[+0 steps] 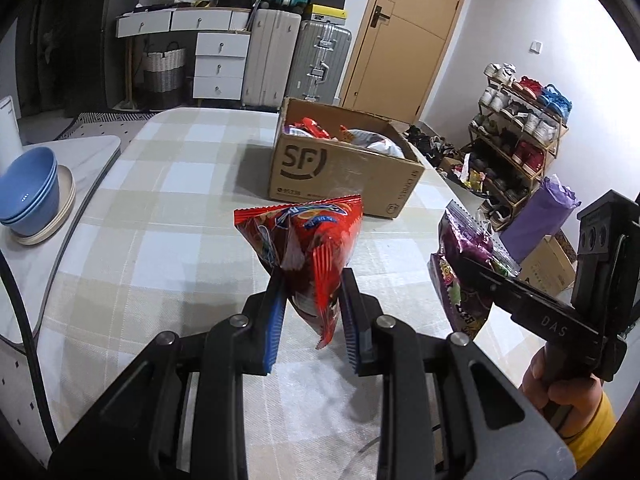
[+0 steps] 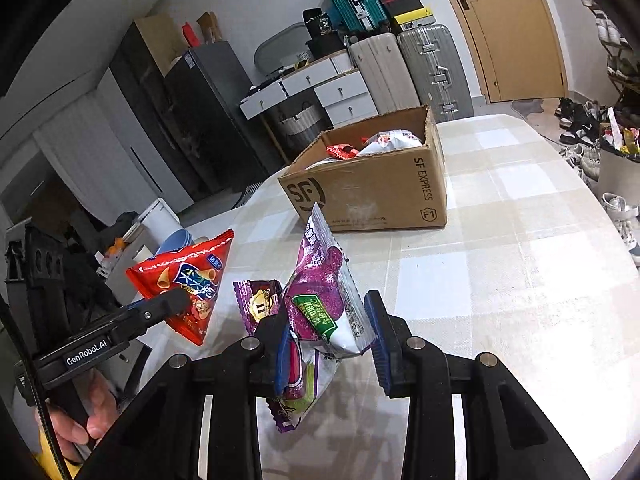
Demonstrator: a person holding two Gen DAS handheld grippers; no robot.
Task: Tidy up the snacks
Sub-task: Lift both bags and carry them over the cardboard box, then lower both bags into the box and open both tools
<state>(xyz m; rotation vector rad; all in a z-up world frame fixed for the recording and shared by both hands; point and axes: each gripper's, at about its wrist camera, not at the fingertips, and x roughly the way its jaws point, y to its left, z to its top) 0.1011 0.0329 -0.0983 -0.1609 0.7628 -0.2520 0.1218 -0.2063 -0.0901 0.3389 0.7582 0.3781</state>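
Left wrist view puts your left fingers [image 1: 310, 312] closed on a red snack bag [image 1: 304, 256], pinched near its lower end so the bag stands up above the tabletop [image 1: 160, 200], clear of it. Right wrist view shows your right fingers [image 2: 330, 344] clamped just as tightly on purple snack packets [image 2: 320, 308]; there look to be at least two, one dark purple with a serrated edge and one purple and white, though exactly how many are caught I cannot tell. Both loads hang in the air side by side, near each other but apart.

Further out, the cardboard box [image 1: 340, 172] sits open on the checked tabletop, ahead of both hands. It already holds several packets, red and white ones showing over the rim. No loose snacks lie on the cloth in either view. By my reading you are well along: what remains is to carry these last handfuls over the rim and release them inside. Blue bowls [image 1: 30, 188] stand off on a side surface, untouched.
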